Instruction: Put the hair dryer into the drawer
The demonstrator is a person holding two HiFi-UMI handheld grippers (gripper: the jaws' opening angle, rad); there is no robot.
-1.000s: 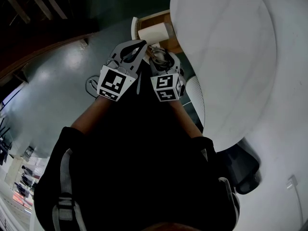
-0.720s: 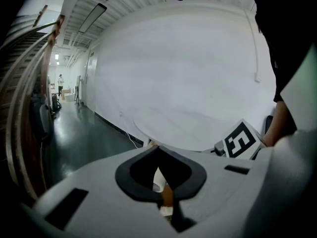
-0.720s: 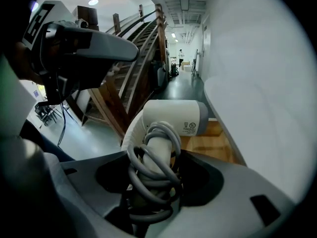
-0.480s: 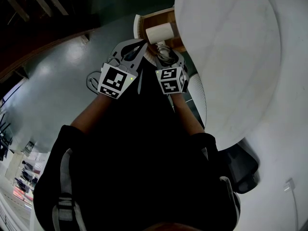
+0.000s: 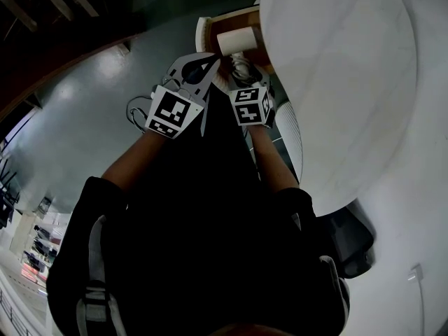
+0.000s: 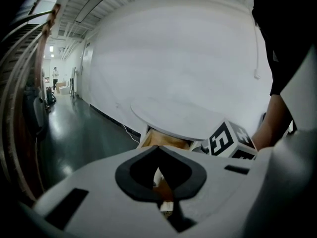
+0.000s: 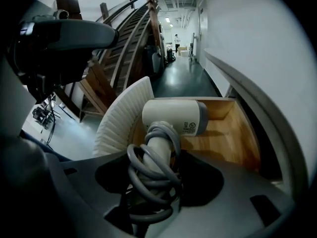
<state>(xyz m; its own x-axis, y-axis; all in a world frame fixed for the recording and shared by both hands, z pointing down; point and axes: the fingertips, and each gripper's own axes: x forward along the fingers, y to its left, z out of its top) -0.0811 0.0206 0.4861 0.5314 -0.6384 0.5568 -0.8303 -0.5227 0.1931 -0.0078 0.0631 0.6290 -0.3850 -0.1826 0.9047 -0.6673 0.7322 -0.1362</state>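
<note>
The white hair dryer (image 7: 174, 115) has its grey cord (image 7: 148, 175) wound round the handle. My right gripper (image 7: 158, 168) is shut on that wrapped handle, and the barrel hangs over the open wooden drawer (image 7: 225, 138) with its white ribbed front (image 7: 119, 118). In the head view the hair dryer (image 5: 238, 42) sits above the drawer (image 5: 231, 21), just beyond the right gripper (image 5: 240, 66). My left gripper (image 5: 207, 63) is beside it, its jaws together with nothing between them. In the left gripper view the left gripper (image 6: 158, 150) points at the drawer (image 6: 166, 142).
A round white table (image 5: 336, 82) overhangs the drawer on the right. The dark glossy floor (image 5: 84, 131) stretches left, with a loose cable (image 5: 136, 112) on it. A wooden staircase (image 7: 131, 38) stands beyond the drawer, along a white wall (image 6: 188, 63).
Both grippers have shifted up the head view toward the drawer and sunk lower. The hair dryer's barrel now hangs closer over the drawer's opening. Neither gripper's jaws have changed.
</note>
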